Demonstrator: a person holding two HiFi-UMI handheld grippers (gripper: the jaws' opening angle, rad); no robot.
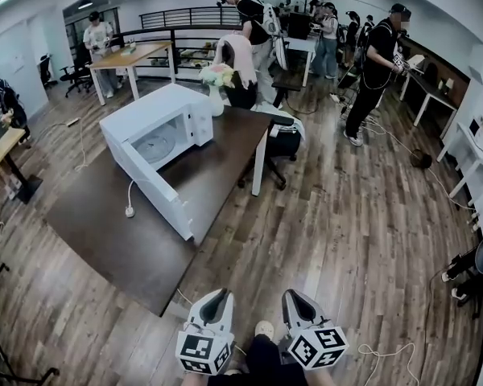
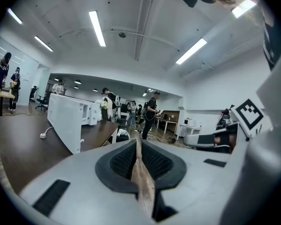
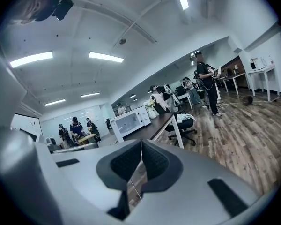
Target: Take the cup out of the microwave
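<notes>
2 grippers, both closed & empty: left gripper (image 1: 218,295), right gripper (image 1: 293,295). 1 open microwave (image 1: 181,103) on 1 table (image 1: 105,232); prob 1 turntable (image 1: 154,147) inside.

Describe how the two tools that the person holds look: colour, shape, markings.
Both the left tool and the right tool are light grey shells that taper to a point, with black ribbed pads inside. Each carries a white cube with black square markers at its back.
</notes>
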